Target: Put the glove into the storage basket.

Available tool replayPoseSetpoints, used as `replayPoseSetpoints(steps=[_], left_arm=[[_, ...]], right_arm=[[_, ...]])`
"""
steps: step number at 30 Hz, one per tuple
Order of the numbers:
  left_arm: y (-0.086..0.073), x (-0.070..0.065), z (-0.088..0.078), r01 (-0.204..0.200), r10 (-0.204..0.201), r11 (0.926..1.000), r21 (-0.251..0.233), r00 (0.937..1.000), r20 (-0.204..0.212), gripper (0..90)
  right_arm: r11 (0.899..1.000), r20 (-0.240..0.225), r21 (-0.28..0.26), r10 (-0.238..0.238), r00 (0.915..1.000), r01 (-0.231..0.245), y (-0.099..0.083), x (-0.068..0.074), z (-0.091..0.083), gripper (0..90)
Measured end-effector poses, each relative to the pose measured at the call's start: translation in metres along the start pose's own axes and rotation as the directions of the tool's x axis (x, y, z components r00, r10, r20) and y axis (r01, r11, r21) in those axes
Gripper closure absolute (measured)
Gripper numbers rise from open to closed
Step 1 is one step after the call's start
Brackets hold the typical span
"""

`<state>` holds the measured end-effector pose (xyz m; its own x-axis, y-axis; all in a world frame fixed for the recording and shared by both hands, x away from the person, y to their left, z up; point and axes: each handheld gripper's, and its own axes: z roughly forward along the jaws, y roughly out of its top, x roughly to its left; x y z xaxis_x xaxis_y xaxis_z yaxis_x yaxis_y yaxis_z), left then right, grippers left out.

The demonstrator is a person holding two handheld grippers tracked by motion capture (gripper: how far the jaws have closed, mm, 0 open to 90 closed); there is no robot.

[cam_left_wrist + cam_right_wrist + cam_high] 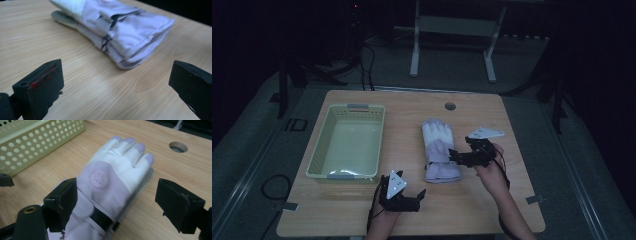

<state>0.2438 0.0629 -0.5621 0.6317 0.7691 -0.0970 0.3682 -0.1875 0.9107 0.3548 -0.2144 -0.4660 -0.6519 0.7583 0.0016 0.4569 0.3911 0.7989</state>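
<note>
a: a pale lilac glove (pixel 439 149) lies flat near the middle of the wooden table (pixel 512 125), fingers pointing away from the person, cuff toward the near edge. a yellow perforated basket (pixel 323 145) stands empty to its left, well apart from it.

b: and the right gripper (pixel 458 155)?

a: at the glove's right flank, about level with the wrist strap. in the right gripper view its jaws stand wide, one on each side of the lower glove, nothing gripped yet. the picture is a little smeared there.

b: the left gripper (pixel 418 196)?

a: low on the near side, just off the cuff. its own view shows the cuff (pixel 140 35) ahead and the jaws spread wide over bare wood.

b: so what makes the pick-up go well?

a: i'd judge the strap area the best bite: the fabric is layered and thick there, so it should bunch rather than slip. sink the jaws until the lower one nearly touches the wood, then close across the narrow width. pinching the top layer alone could let the glove unfold as it lifts. the left claw could steady the cuff.
</note>
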Motion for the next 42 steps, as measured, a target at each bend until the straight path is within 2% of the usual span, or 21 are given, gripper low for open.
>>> replayPoseSetpoints(steps=[4,8,10,11,15,20,21,23,25,26,28,30,34,35,36,37,38,39,40,41,42], left_arm=[[0.014,-0.003,-0.003,-0.041,0.041,0.9991,-0.010,0.9991,0.010,0.0],[0.027,-0.003,-0.001,0.017,-0.018,0.9996,0.022,0.9981,0.059,0.0],[0.040,-0.003,0.005,0.026,-0.030,0.9987,0.044,0.9966,0.077,0.0],[0.050,-0.004,0.012,0.018,-0.023,0.9965,0.082,0.9979,0.061,0.0],[0.063,-0.005,0.023,0.025,-0.028,0.9931,0.114,0.9992,0.027,0.0],[0.078,-0.004,0.037,0.055,-0.055,0.9850,0.163,0.9985,-0.007,0.1],[0.078,-0.002,0.043,0.086,-0.082,0.9795,0.182,0.9963,-0.025,0.1],[0.073,0.000,0.046,0.135,-0.131,0.9716,0.194,0.9908,-0.034,11.9],[0.066,0.002,0.052,0.167,-0.165,0.9599,0.225,0.9859,-0.028,12.2],[0.066,0.002,0.052,0.167,-0.165,0.9599,0.225,0.9859,-0.028,14.3],[0.052,0.007,0.062,0.219,-0.223,0.9383,0.268,0.9748,-0.016,15.0],[0.048,0.009,0.066,0.237,-0.246,0.9297,0.282,0.9692,-0.001,16.0],[0.036,0.016,0.076,0.281,-0.316,0.9067,0.315,0.9467,0.065,21.3],[0.033,0.018,0.078,0.286,-0.326,0.9028,0.321,0.9423,0.077,22.7],[0.032,0.019,0.079,0.287,-0.330,0.9034,0.319,0.9397,0.090,23.7],[0.032,0.019,0.079,0.287,-0.330,0.9034,0.319,0.9397,0.090,28.1],[0.032,0.019,0.079,0.287,-0.330,0.9034,0.319,0.9397,0.090,28.1],[0.031,0.021,0.080,0.284,-0.342,0.9001,0.330,0.9305,0.132,39.7],[0.031,0.021,0.082,0.282,-0.344,0.8992,0.335,0.9279,0.143,39.7],[0.032,0.020,0.082,0.268,-0.333,0.8999,0.344,0.9317,0.146,45.3],[0.032,0.020,0.083,0.272,-0.339,0.8971,0.348,0.9293,0.147,49.3]], right_arm=[[0.999,0.024,-0.027,-0.018,0.9995,0.018,-0.009,-0.010,-0.010,17.2],[0.999,-0.007,-0.040,-0.020,0.9998,0.020,-0.013,-0.015,-0.011,17.2],[0.999,-0.024,-0.019,0.045,0.9987,-0.045,-0.012,-0.018,-0.006,16.4],[0.998,-0.032,-0.030,0.060,0.9976,-0.061,-0.012,-0.017,-0.005,12.4],[0.995,-0.063,-0.038,0.087,0.9942,-0.089,-0.009,-0.013,0.005,10.6],[0.993,-0.047,-0.036,0.115,0.9923,-0.117,-0.007,-0.014,0.018,15.2],[0.993,-0.047,-0.036,0.115,0.9923,-0.117,-0.007,-0.014,0.018,16.8],[0.987,-0.019,-0.030,0.160,0.9870,-0.160,-0.009,-0.021,0.030,23.5],[0.984,-0.017,-0.017,0.178,0.9839,-0.178,-0.014,-0.023,0.036,26.9],[0.984,-0.017,-0.017,0.178,0.9839,-0.178,-0.014,-0.023,0.036,26.9],[0.978,-0.019,0.020,0.209,0.9777,-0.209,-0.024,-0.025,0.047,28.7],[0.971,-0.044,0.054,0.237,0.9705,-0.235,-0.030,-0.025,0.054,29.1],[0.950,-0.087,0.141,0.294,0.9520,-0.280,-0.041,-0.029,0.067,33.9],[0.943,-0.099,0.159,0.309,0.9460,-0.291,-0.042,-0.031,0.069,35.4],[0.931,-0.128,0.185,0.341,0.9314,-0.315,-0.044,-0.034,0.072,35.9],[0.931,-0.128,0.185,0.341,0.9314,-0.315,-0.044,-0.034,0.072,35.9],[0.919,-0.139,0.199,0.371,0.9181,-0.341,-0.046,-0.036,0.074,35.9],[0.899,-0.188,0.218,0.420,0.8879,-0.379,-0.049,-0.040,0.077,45.1],[0.899,-0.188,0.218,0.420,0.8879,-0.379,-0.049,-0.040,0.077,45.1],[0.896,-0.218,0.220,0.431,0.8753,-0.387,-0.051,-0.040,0.078,54.7],[0.897,-0.219,0.217,0.429,0.8764,-0.385,-0.051,-0.039,0.077,57.7]])
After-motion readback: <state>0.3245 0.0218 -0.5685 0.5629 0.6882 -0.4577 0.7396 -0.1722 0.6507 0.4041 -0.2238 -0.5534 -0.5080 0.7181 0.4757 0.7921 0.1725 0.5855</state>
